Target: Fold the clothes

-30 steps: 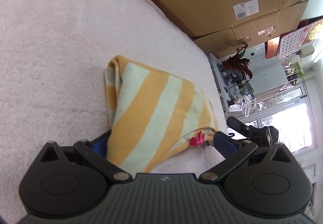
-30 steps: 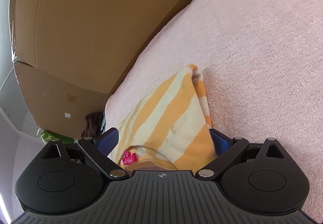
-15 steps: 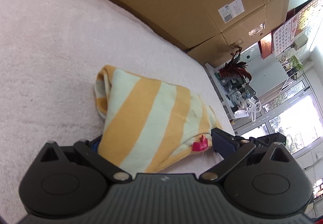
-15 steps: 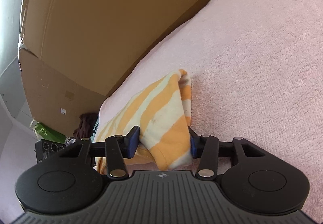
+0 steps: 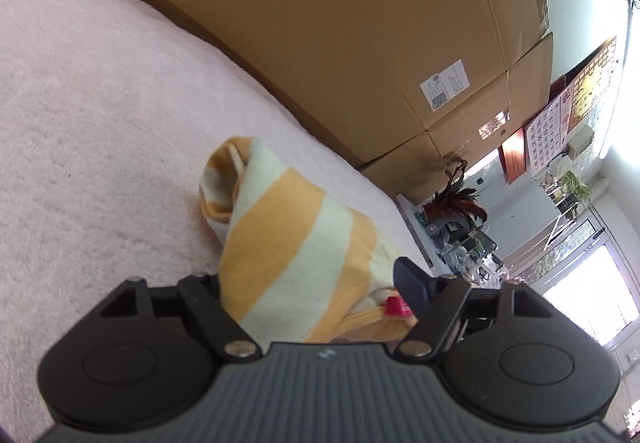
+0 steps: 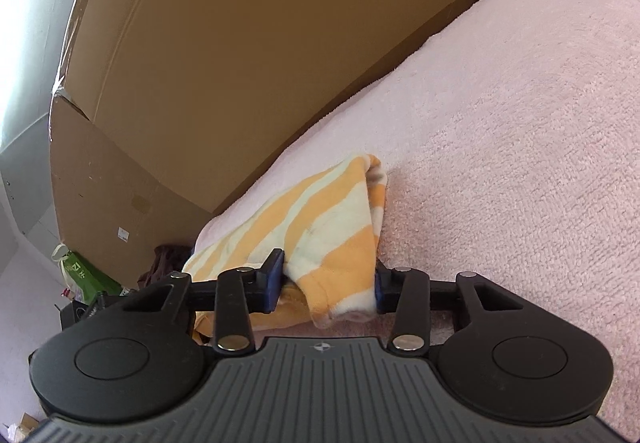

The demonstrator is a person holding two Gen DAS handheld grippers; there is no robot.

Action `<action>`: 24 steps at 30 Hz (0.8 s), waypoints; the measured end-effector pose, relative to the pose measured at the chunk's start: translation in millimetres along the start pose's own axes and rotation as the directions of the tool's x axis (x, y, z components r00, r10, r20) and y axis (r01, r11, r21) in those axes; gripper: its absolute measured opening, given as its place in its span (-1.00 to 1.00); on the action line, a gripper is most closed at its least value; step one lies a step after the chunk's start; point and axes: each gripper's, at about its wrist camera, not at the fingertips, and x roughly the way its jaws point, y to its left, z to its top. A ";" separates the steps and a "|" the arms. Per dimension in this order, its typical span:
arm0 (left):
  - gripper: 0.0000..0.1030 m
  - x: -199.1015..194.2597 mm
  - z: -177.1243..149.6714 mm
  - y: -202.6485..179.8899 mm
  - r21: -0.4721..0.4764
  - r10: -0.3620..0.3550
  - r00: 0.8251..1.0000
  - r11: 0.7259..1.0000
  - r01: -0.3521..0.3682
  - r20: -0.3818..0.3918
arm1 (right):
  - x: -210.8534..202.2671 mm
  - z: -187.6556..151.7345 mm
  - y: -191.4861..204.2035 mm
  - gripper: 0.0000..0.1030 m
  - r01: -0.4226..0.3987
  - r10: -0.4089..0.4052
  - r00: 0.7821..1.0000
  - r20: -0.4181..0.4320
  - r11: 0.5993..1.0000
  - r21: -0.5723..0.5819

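The striped garment [image 6: 320, 219] lies bunched on the pink blanket [image 6: 520, 123] — its near end between both grippers. The right gripper [image 6: 326, 279] pinches it; the left gripper's [image 5: 308, 283] jaws are closing around it. Box labels [image 5: 444, 83] — unreadable.

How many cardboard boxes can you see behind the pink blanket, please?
2, possibly more out of frame: a large cardboard box along the blanket's far edge, and a smaller box stacked beneath its end, nearer the window side.
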 end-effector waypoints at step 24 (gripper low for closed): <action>-0.03 -46.9 115.5 16.5 0.092 0.107 0.971 0.987 -0.129 0.214 | 96.9 39.8 80.5 -0.19 -0.124 0.143 0.986 0.085 0.972 -0.198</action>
